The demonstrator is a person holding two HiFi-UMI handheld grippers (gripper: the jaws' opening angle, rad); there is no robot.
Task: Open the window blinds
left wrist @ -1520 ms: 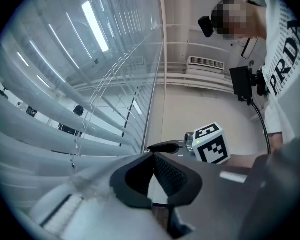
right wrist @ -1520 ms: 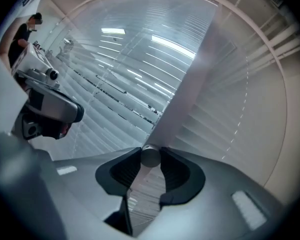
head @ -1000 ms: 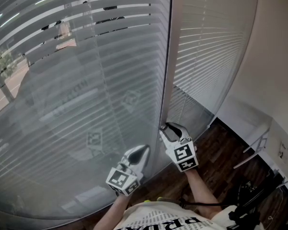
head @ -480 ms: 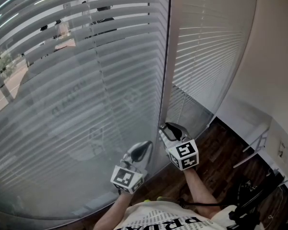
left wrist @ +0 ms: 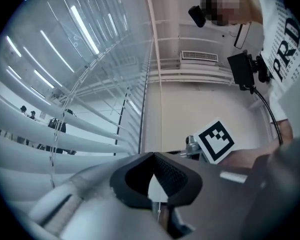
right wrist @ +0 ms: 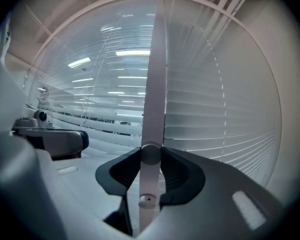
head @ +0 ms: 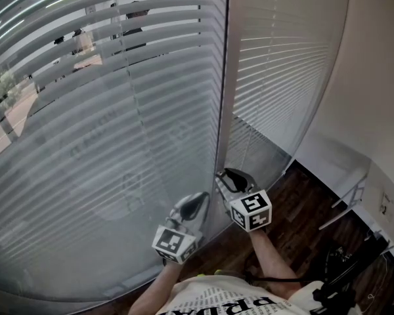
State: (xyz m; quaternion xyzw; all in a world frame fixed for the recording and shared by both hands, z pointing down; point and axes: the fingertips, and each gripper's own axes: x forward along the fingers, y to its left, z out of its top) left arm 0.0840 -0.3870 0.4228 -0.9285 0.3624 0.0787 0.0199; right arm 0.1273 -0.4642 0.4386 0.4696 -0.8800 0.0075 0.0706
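The left blind [head: 118, 130] is seen in the head view behind glass, filling the window's left side. Its upper slats are tilted far enough for daylight and small dark figures beyond to be made out, while lower down only a pale haze is given. In the left gripper view the same slats are seen from beneath, with clear gaps between them, which the head view does not give.

The left gripper [head: 198, 201] is held low, close before the glass and just left of the frame post [head: 223, 97]. Its jaws are shown by its own view to be pressed together at the tips, with nothing gripped. Whether the glass is touched cannot be told.

The right gripper [head: 224, 177] is set against the foot of the post, its marker cube [head: 251, 210] turned up toward the head camera. What it holds is hidden there by its own body. Only the right gripper view shows a round knob [right wrist: 150, 154] on the post, clasped between the two jaw tips.

The right blind [head: 282, 77] is hung beyond the post, its slats lying nearly flat and pale. A plain wall [head: 374, 77] is met at its right edge, above a dark wooden floor [head: 302, 222].
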